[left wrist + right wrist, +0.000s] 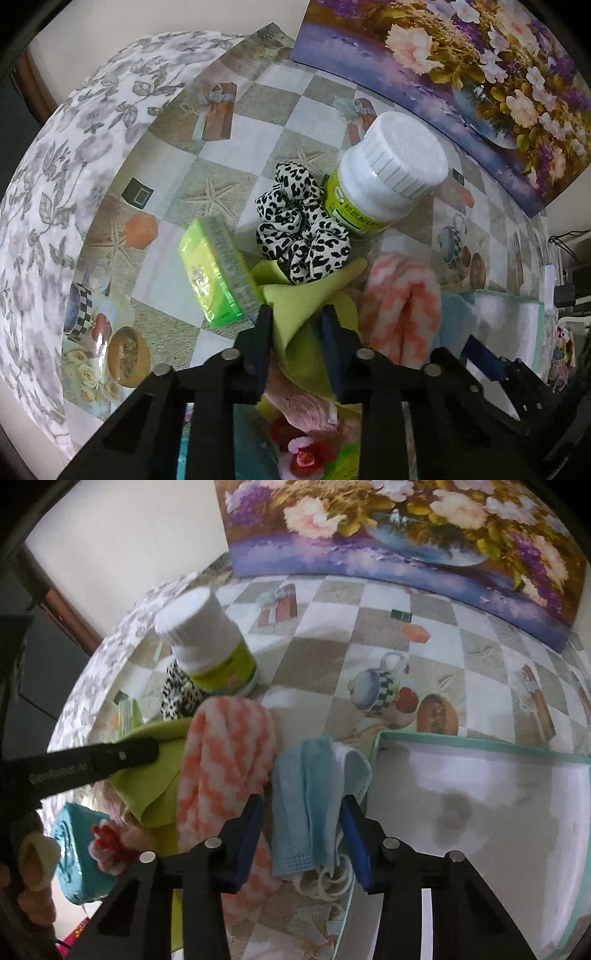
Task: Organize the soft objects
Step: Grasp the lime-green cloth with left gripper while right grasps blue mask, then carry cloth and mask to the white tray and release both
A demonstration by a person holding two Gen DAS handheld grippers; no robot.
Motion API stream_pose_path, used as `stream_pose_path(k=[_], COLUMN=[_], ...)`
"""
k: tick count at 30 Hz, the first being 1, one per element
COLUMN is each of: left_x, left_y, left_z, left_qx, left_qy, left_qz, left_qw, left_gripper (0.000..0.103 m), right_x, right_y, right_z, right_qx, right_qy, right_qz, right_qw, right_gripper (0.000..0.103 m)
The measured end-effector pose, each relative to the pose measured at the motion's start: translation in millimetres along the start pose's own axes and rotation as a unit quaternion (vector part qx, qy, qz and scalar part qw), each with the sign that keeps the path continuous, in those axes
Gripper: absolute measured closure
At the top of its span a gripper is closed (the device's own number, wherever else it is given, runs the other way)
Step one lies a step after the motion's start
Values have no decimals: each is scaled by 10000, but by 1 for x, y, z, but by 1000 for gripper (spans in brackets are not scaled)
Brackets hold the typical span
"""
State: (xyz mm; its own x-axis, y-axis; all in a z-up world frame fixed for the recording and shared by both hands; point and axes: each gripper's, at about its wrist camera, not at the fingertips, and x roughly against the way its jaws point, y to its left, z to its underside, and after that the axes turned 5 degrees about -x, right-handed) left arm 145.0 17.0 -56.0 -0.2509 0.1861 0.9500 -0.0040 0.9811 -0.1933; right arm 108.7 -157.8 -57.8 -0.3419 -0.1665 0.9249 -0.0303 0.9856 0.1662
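- Nearest us, the left gripper pinches a fold of the lime-green cloth; its black jaws press the soft felt-like fabric from both sides.
- We note the right gripper straddling the pale blue face masks; whether its pads press the pleated material we cannot tell.
- Between the two lies the fluffy orange-and-white towel, touching the green cloth.
- We find the leopard-print scrunchie ruffled, partly on the green cloth, just beside the rigid white-capped bottle.
- At the right, the mint-edged box stands open, its white floor stained, the masks draped against its near corner.
- We record open tabletop behind the pile, bounded by the floral painting.
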Motion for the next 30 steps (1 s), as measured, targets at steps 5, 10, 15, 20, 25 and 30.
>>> stream_pose_path(k=[5, 10, 15, 20, 25, 30], left_x=[-1, -1, 2, 14, 36, 63], left_y=[7, 7, 10, 17, 20, 20], left_z=[0, 1, 2, 4, 4, 5], left_qx=[111, 149, 210, 314, 355, 349], left_qy=[-14, -46, -107, -264, -544, -862], left_qz=[93, 109, 156, 233, 242, 137], left_qw=[9999, 9998, 9996, 9989, 9976, 9956], left_gripper=[88, 90, 93, 95, 95, 95], right_x=[-16, -29, -27, -17, 9, 32], right_y=[4, 6, 4, -3, -2, -5], right_z=[6, 11, 10, 5, 2, -2], right_qx=[107, 195, 185, 79, 64, 38], right_qy=[242, 359, 314, 225, 25, -266], right_qz=[104, 202, 111, 31, -75, -136], right_qw=[9996, 9990, 9993, 9997, 9999, 9995], right_gripper=[60, 68, 89, 93, 93, 93])
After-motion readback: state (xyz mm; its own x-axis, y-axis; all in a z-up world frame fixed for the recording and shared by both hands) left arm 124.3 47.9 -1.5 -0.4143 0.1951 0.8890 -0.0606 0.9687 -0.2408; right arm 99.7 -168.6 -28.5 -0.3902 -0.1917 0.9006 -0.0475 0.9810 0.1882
